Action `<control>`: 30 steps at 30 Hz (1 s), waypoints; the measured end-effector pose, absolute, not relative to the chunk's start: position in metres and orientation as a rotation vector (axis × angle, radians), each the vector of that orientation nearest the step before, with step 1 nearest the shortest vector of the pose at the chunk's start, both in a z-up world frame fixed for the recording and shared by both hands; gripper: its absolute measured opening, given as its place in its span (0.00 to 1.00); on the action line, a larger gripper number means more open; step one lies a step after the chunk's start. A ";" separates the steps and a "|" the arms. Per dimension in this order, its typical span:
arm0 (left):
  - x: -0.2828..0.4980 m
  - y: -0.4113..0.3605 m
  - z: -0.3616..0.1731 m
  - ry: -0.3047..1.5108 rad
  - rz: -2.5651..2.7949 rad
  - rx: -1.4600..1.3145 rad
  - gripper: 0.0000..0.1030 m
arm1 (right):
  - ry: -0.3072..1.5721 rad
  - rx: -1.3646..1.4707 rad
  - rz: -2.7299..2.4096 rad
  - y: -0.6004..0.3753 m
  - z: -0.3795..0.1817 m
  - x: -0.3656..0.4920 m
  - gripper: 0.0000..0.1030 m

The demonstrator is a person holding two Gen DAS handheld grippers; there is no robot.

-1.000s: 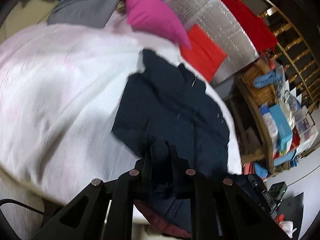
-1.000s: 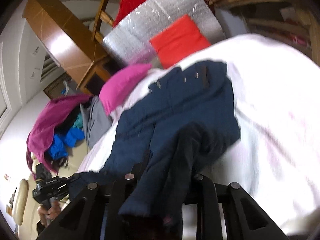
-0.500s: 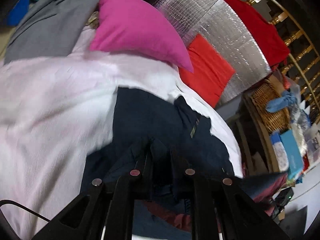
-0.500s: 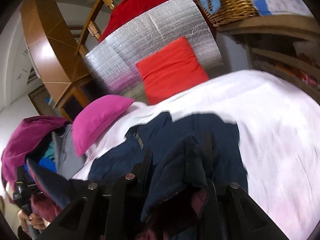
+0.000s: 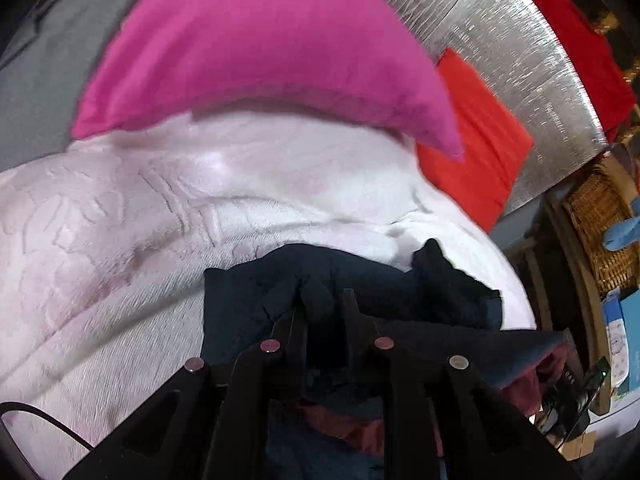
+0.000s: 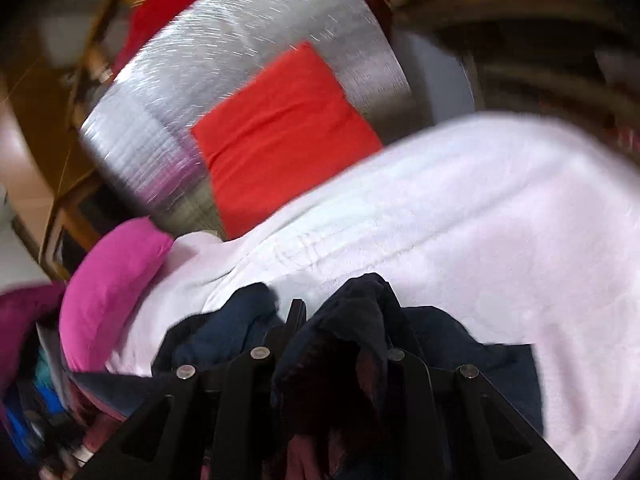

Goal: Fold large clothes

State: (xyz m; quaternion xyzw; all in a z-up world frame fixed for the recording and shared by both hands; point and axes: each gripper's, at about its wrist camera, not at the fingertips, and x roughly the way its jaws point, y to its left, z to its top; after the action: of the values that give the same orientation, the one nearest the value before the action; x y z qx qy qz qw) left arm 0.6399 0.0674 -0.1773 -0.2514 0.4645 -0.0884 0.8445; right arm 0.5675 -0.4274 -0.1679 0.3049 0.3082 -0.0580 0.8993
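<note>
A dark navy jacket (image 5: 440, 292) with a maroon lining lies bunched on the white bedspread (image 5: 160, 220). My left gripper (image 5: 322, 304) has a fold of the navy cloth between its fingers, and its jaws are opening slightly with the pads still on the cloth. In the right wrist view the jacket (image 6: 460, 336) is heaped on the bedspread (image 6: 480, 220). My right gripper (image 6: 344, 312) holds a thick wad of the navy cloth and lining. Its jaws are also opening a little, and the cloth hides the right finger.
A pink pillow (image 5: 260, 48) and a red cushion (image 5: 476, 132) lie just ahead, against a silver foil panel (image 5: 500, 20). A grey garment (image 5: 36, 60) is at the far left. A wicker basket (image 5: 600, 220) and shelves stand right of the bed. More clothes (image 6: 24, 320) are piled left.
Both grippers have carried the jacket's edge across the bed toward the pillows, doubling the jacket over itself. The pink pillow and red cushion now loom much closer.
</note>
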 end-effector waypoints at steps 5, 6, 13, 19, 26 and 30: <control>0.656 0.087 -0.193 1.062 -0.273 -0.676 0.23 | 0.705 1.140 0.076 -0.482 -0.203 0.591 0.64; 0.657 0.092 -0.193 1.073 -0.291 -0.716 0.26 | 0.681 1.241 0.107 -0.493 -0.207 0.590 0.65; 0.632 0.131 -0.150 0.873 -0.319 -0.921 0.86 | 0.537 1.239 0.066 -0.525 -0.173 0.555 0.75; 0.551 0.128 -0.124 0.755 -0.221 -0.860 0.86 | 0.546 1.049 0.092 -0.486 -0.148 0.494 0.75; 0.447 0.082 -0.142 0.829 -0.095 -0.764 0.86 | 0.554 0.925 0.081 -0.438 -0.138 0.407 0.75; 0.400 0.078 -0.152 0.821 -0.017 -0.770 0.86 | 0.578 0.957 0.082 -0.424 -0.148 0.363 0.77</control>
State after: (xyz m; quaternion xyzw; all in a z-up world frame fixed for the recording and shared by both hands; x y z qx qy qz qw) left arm 0.4005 0.0779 -0.1523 -0.3651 0.3890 -0.0080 0.8458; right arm 0.3627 -0.4244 -0.1484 0.4539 0.2741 0.0387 0.8470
